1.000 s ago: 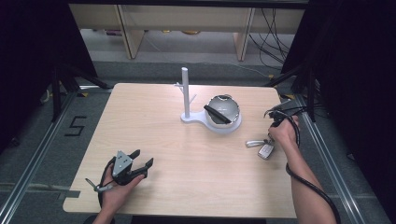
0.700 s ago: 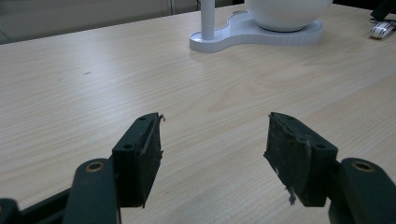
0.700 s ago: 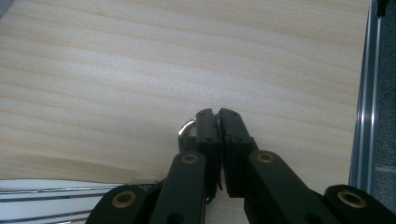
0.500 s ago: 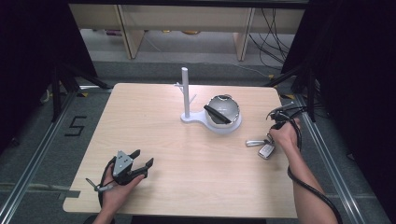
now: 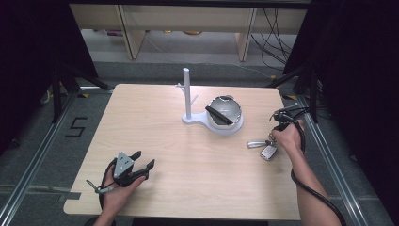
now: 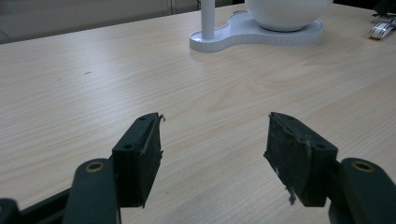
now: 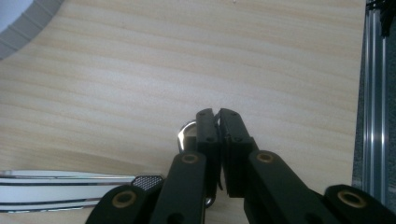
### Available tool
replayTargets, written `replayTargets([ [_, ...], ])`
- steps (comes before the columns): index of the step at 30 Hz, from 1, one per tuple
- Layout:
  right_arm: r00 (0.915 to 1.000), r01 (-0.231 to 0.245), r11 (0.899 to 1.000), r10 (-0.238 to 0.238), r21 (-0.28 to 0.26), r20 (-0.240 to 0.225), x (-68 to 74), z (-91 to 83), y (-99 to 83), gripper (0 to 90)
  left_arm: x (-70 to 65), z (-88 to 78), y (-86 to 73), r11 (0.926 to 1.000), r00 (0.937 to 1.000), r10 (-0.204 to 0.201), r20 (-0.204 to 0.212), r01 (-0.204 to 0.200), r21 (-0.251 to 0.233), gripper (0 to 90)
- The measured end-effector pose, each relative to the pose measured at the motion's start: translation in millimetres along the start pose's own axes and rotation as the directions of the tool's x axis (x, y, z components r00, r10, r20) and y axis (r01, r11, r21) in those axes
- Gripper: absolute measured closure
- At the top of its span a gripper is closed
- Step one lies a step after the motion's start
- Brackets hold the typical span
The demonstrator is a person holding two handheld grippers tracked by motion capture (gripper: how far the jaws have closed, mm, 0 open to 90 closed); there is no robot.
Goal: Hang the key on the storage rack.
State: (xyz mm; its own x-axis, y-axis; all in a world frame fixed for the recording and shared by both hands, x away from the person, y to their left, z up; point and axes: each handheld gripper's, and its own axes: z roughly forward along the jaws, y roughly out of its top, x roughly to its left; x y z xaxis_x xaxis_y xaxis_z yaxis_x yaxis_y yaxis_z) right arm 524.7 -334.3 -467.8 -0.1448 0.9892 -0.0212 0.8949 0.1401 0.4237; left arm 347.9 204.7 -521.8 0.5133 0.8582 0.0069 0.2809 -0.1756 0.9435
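A bunch of keys (image 5: 264,149) with a silver fob lies on the wooden table (image 5: 197,188) near its right edge. My right gripper (image 5: 273,139) points down at the bunch, held in a hand. In the right gripper view its jaws (image 7: 218,122) are pressed together, pinching a thin metal key ring (image 7: 186,132) that curves out beside the left jaw. A silver striped fob (image 7: 60,190) lies at the lower left. My left gripper (image 5: 143,160) rests in a hand at the table's near left, open (image 6: 212,140) with nothing between its pads.
A white stand (image 5: 187,96) with an upright post and small pegs stands mid-table. A round silvery bowl (image 5: 226,109) with a black piece in it sits on the stand's base (image 6: 243,33). A metal rail (image 7: 376,93) runs past the table's right edge.
The right hand has edged slightly toward the near side over the keys. The left hand and gripper have not moved.
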Motion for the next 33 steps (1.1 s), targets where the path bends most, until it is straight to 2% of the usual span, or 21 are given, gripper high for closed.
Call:
replayTargets([
  [3, 1.0000, -0.003, 1.000, 0.003, -0.024, -0.006, 0.9, -4.1, -0.3, 88.2, 0.0, -0.2, 0.0, 1.0000, 1.0000, 0.001, -0.001, -0.001, 0.000, 34.9],
  [5, 0.9994, 0.033, 0.997, -0.034, -0.065, -0.009, -1.3, -4.8, 0.1, 88.2, -0.1, -0.2, 0.0, 1.0000, 1.0000, 0.001, -0.003, -0.001, 0.000, 34.8],
  [6, 0.9997, 0.020, 0.997, -0.021, -0.069, -0.011, 0.3, -8.2, -0.6, 88.2, -0.1, -0.2, -0.1, 1.0000, 1.0000, 0.001, -0.003, -0.001, -0.001, 34.8],
  [7, 0.9989, 0.042, 0.995, -0.043, -0.087, -0.018, -1.1, -8.8, -0.5, 88.2, -0.1, -0.3, -0.1, 1.0000, 1.0000, 0.000, -0.003, 0.000, -0.001, 34.8],
  [8, 0.9998, 0.011, 0.996, -0.013, -0.092, -0.016, 1.4, -12.7, -1.5, 88.2, -0.1, -0.2, -0.1, 1.0000, 1.0000, 0.000, -0.003, 0.000, -0.002, 34.8],
  [9, 0.9988, 0.045, 0.992, -0.047, -0.118, -0.013, -0.3, -12.9, -1.7, 88.2, 0.2, 0.8, -0.5, 0.9999, 1.0000, -0.002, 0.004, 0.002, -0.013, 34.8],
  [11, 0.9995, 0.002, 0.992, -0.005, -0.123, -0.030, 3.4, -18.7, -3.1, 88.2, 0.2, 1.0, -0.5, 0.9999, 1.0000, -0.001, 0.007, 0.001, -0.014, 34.8],
  [13, 0.9992, 0.002, 0.989, -0.008, -0.148, -0.040, 4.0, -22.9, -4.1, 88.2, 0.0, 0.8, -0.5, 0.9999, 1.0000, -0.001, 0.004, 0.001, -0.013, 34.8],
  [17, 0.9963, 0.060, 0.971, -0.073, -0.231, -0.046, 1.9, -29.3, -6.5, 88.3, 0.0, 1.0, -0.5, 0.9999, 1.0000, -0.001, 0.006, 0.001, -0.014, 34.8],
  [19, 0.9967, 0.052, 0.965, -0.066, -0.256, -0.046, 3.8, -35.5, -8.0, 88.2, 0.3, 1.6, -0.3, 0.9998, 0.9999, 0.006, 0.012, -0.006, -0.019, 34.8],
  [20, 0.9946, 0.076, 0.956, -0.093, -0.283, -0.046, 3.2, -36.2, -8.6, 88.2, 0.1, 1.4, -0.2, 0.9999, 0.9999, 0.007, 0.007, -0.007, -0.014, 34.8],
  [21, 0.9953, 0.054, 0.957, -0.074, -0.284, -0.062, 5.4, -40.0, -8.6, 88.2, 0.2, 1.4, -0.2, 0.9999, 0.9999, 0.008, 0.008, -0.008, -0.014, 34.8],
  [22, 0.9937, 0.079, 0.948, -0.099, -0.308, -0.052, 5.3, -40.7, -8.9, 88.2, 0.1, 1.4, -0.2, 0.9999, 0.9999, 0.007, 0.008, -0.007, -0.014, 34.8],
  [23, 0.9930, 0.069, 0.952, -0.094, -0.297, -0.071, 6.6, -44.8, -8.7, 88.2, 0.2, 1.5, -0.3, 0.9999, 0.9999, 0.006, 0.010, -0.006, -0.016, 34.8],
  [24, 0.9959, 0.026, 0.952, -0.051, -0.305, -0.074, 10.7, -48.2, -9.1, 90.0, 0.2, 1.6, -0.4, 0.9998, 0.9999, 0.005, 0.013, -0.005, -0.018, 34.9],
  [25, 0.9938, 0.041, 0.944, -0.072, -0.328, -0.084, 9.9, -50.4, -8.7, 90.0, -0.2, 1.2, -0.5, 0.9999, 1.0000, -0.002, 0.009, 0.002, -0.016, 34.9],
  [27, 0.9936, 0.064, 0.935, -0.092, -0.349, -0.065, 10.2, -56.2, -7.9, 90.0, -0.1, 1.2, -0.4, 0.9999, 1.0000, -0.001, 0.009, 0.001, -0.015, 34.9],
  [28, 0.9924, 0.043, 0.935, -0.080, -0.353, -0.093, 12.3, -59.0, -6.8, 90.0, -0.3, 0.9, -0.4, 0.9999, 1.0000, -0.003, 0.008, 0.003, -0.010, 35.0],
  [31, 0.9925, 0.060, 0.942, -0.092, -0.331, -0.081, 13.3, -60.5, -5.1, 90.0, 0.0, 1.3, -0.2, 0.9999, 0.9999, 0.007, 0.010, -0.007, -0.013, 34.9],
  [32, 0.9929, 0.062, 0.949, -0.090, -0.311, -0.077, 13.2, -59.9, -4.9, 90.0, 0.0, 1.3, -0.3, 0.9999, 0.9999, 0.006, 0.009, -0.006, -0.015, 34.9],
  [33, 0.9941, 0.036, 0.954, -0.064, -0.297, -0.087, 14.4, -57.4, -4.1, 90.0, 0.2, 1.5, -0.4, 0.9998, 0.9999, 0.005, 0.014, -0.005, -0.019, 34.9],
])
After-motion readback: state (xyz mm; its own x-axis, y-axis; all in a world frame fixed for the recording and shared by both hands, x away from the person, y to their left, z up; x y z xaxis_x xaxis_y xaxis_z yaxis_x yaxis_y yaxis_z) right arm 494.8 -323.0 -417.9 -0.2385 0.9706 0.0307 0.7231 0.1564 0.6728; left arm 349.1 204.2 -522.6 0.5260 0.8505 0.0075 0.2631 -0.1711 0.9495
